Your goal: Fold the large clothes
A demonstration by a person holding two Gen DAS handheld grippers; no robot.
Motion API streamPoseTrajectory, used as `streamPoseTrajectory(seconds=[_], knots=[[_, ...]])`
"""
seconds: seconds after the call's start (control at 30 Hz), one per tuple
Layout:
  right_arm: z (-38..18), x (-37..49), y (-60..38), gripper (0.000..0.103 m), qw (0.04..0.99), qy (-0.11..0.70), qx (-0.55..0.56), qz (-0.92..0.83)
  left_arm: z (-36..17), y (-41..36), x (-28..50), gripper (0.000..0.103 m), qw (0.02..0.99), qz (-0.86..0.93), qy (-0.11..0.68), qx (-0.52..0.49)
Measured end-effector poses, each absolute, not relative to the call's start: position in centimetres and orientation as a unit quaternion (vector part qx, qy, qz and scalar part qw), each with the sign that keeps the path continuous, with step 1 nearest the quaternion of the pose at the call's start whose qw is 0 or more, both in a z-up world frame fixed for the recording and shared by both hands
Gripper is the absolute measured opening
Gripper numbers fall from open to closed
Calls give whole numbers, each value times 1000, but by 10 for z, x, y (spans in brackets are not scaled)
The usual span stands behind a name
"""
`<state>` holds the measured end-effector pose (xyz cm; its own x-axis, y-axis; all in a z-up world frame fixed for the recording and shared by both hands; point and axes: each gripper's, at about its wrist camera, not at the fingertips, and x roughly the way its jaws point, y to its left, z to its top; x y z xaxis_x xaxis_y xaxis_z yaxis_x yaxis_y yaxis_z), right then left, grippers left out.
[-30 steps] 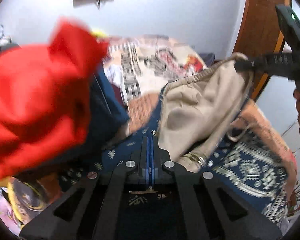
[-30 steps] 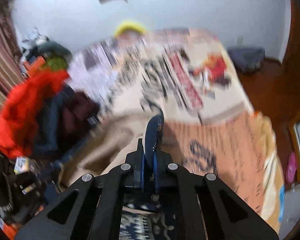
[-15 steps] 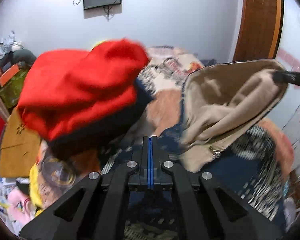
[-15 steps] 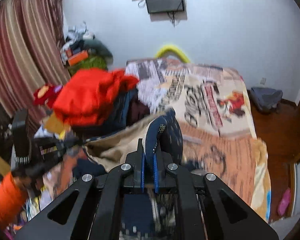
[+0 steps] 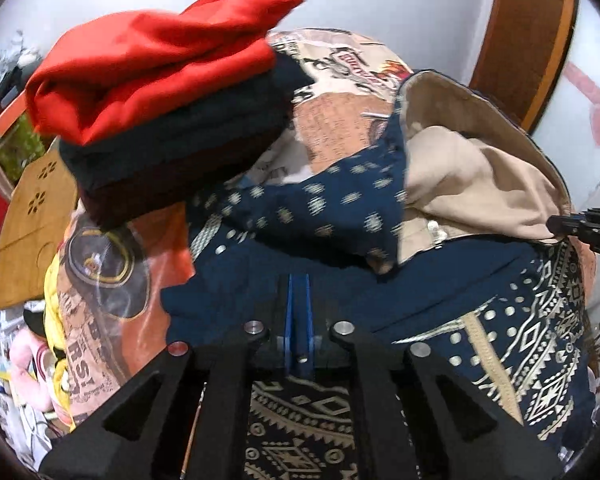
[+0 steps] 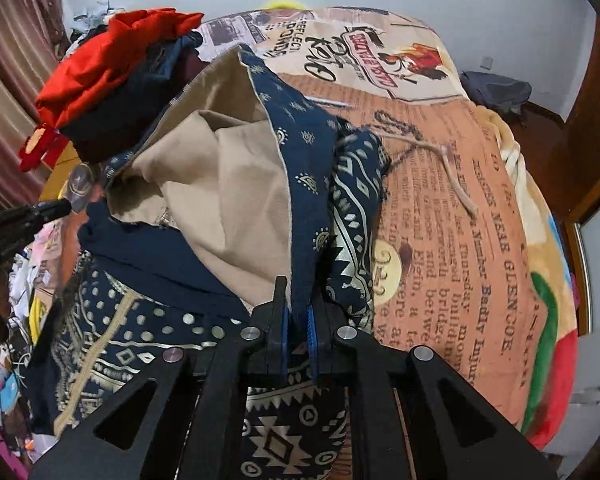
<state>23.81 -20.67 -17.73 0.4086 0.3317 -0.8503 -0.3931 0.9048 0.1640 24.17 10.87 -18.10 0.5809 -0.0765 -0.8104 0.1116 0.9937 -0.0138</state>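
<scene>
Navy cloth with cream patterns and a plain tan lining, one big soft garment (image 5: 452, 280), lies spread and bunched over the bed's blanket with orange newspaper print (image 5: 336, 124). In the left wrist view, the left gripper (image 5: 298, 320) has its two blue pads almost together and they are just starting to part. Dark navy cloth lies right at them, but I cannot tell if any of it is between them. One stack of folded clothes (image 5: 172, 80) sits to the upper left, with a soft red one on top and dark ones under it. The tip of the right gripper (image 5: 580, 228) pokes in at the right edge, at the tan lining, and most of it is cut off.

In the right wrist view, the right gripper (image 6: 298, 328) pinches a navy fold of the garment (image 6: 300, 184) tight between its two blue pads. The tan lining puffs open like a bag to the left. One pale cord (image 6: 456, 184) lies curled on the blanket (image 6: 480, 248). The stack (image 6: 112, 76) is at the upper left. The left gripper (image 6: 24, 216) shows only as a dark, blurry tip at the left edge.
</scene>
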Motion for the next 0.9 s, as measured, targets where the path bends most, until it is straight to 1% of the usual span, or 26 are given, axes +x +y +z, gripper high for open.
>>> streamPoseTrajectory(seconds=[0.07,0.1,0.13,0.17,0.2,0.23,0.3,0.4,0.53,0.9], knots=[[-165,239,-203,8,841,494,-42,216,-175,99,245,19,892,-61,447,27],[-160,238,-201,11,845,487,-51,215,-171,94,249,32,894,-64,441,32],[-154,237,-199,15,850,478,-62,213,-167,90,252,44,897,-65,436,34],[-148,237,-197,19,854,470,-70,212,-162,85,256,48,901,-66,426,38],[-140,238,-195,29,860,459,-76,210,-158,81,260,52,905,-66,419,42],[-133,239,-194,42,867,446,-78,208,-155,77,265,52,906,-66,416,44],[-123,241,-194,52,879,422,-72,209,-149,69,278,52,906,-73,415,41],[-112,254,-191,52,885,408,-61,219,-147,58,300,52,905,-89,415,29],[-113,269,-180,52,884,408,-59,221,-150,42,327,52,903,-104,416,22],[-149,312,-171,52,864,446,-50,228,-186,22,379,51,887,-118,446,20]])
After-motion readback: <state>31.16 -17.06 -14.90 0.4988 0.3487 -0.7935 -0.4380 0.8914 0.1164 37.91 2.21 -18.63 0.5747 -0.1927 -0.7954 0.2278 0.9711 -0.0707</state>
